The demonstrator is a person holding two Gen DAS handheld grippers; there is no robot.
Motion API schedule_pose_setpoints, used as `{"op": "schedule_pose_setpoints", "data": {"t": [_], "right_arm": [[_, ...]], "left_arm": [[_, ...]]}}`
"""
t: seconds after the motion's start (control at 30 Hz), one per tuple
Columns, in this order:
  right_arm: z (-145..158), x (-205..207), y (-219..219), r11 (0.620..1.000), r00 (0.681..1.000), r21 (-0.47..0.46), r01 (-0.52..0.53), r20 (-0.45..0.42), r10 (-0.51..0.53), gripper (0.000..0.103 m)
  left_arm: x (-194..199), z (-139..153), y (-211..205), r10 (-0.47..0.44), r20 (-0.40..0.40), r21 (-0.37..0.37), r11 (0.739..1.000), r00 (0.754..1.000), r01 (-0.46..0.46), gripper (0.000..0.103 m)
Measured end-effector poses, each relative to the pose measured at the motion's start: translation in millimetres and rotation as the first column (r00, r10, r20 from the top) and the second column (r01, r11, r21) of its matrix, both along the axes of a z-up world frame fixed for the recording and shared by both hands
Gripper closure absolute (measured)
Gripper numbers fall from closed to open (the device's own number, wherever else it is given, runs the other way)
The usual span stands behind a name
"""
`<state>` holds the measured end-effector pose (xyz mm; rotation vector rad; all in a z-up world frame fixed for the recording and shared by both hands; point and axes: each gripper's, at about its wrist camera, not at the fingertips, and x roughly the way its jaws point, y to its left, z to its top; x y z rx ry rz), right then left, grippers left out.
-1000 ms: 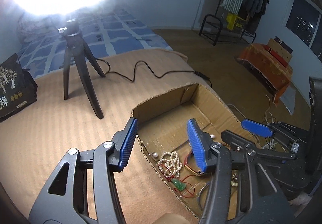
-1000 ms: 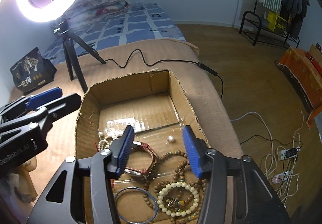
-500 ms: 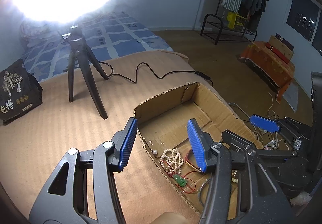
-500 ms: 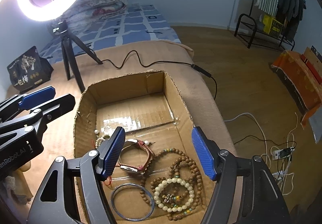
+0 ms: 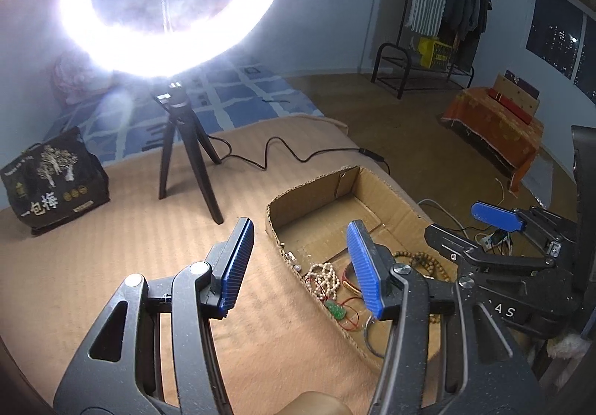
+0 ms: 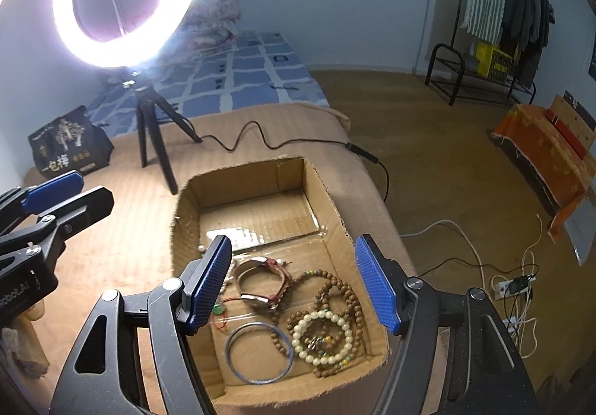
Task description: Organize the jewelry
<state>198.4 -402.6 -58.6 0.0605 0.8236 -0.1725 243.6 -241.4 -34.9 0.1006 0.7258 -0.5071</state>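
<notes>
An open cardboard box (image 6: 253, 184) on the tan blanket holds the jewelry. Inside lie a watch (image 6: 260, 281), a brown wooden bead string (image 6: 337, 288), a pale bead bracelet (image 6: 322, 336), a thin blue bangle (image 6: 259, 351) and a green pendant on red cord (image 6: 218, 310). My right gripper (image 6: 293, 240) hovers open above the box's near half, holding nothing. My left gripper (image 5: 300, 225) hangs over the box's left wall (image 5: 316, 187), its jaws opening with nothing held. Under it lie a pearl bracelet (image 5: 322, 279) and the green pendant (image 5: 337, 310).
A lit ring light on a black tripod (image 6: 152, 139) stands behind the box, and its cable (image 6: 260, 139) runs right over the bed edge. A black printed bag (image 6: 69, 145) sits far left. To the right the bed drops to the floor with a power strip (image 6: 516, 284).
Both grippers have risen and pulled back from the box, so more of the room and the ring light shows. The right jaws have spread wider. The jewelry lies as before.
</notes>
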Motion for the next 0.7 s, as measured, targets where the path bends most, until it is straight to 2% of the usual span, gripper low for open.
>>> {"op": "schedule_pose_setpoints", "data": {"t": [0.07,0.27,0.37,0.43,0.53,0.7], "right_arm": [[8,-8,5,1.000,1.000,-0.003,-0.008,0.016,0.008,0.035],[28,-31,19,1.000,0.998,-0.014,-0.019,0.061,0.020,0.034],[39,-43,26,0.999,0.996,-0.034,-0.020,0.091,0.023,0.029],[45,-50,32,0.998,0.993,-0.058,-0.019,0.114,0.025,0.024],[54,-63,43,0.995,0.989,-0.098,-0.029,0.142,0.043,0.024],[62,-79,52,0.994,0.985,-0.102,-0.044,0.161,0.060,0.024]], "left_arm": [[-10,10,8,0.005,0.019,-0.011,1.000,1.000,-0.005,0.042],[-43,37,29,0.005,0.072,-0.019,1.000,0.997,-0.004,0.042],[-59,45,38,0.001,0.092,-0.015,1.000,0.996,0.001,0.041],[-72,51,47,-0.001,0.102,-0.021,1.000,0.995,0.004,0.035],[-90,58,58,0.001,0.127,-0.016,1.000,0.992,0.001,0.030],[-115,65,76,0.005,0.139,-0.016,1.000,0.990,-0.003,0.028]]}}
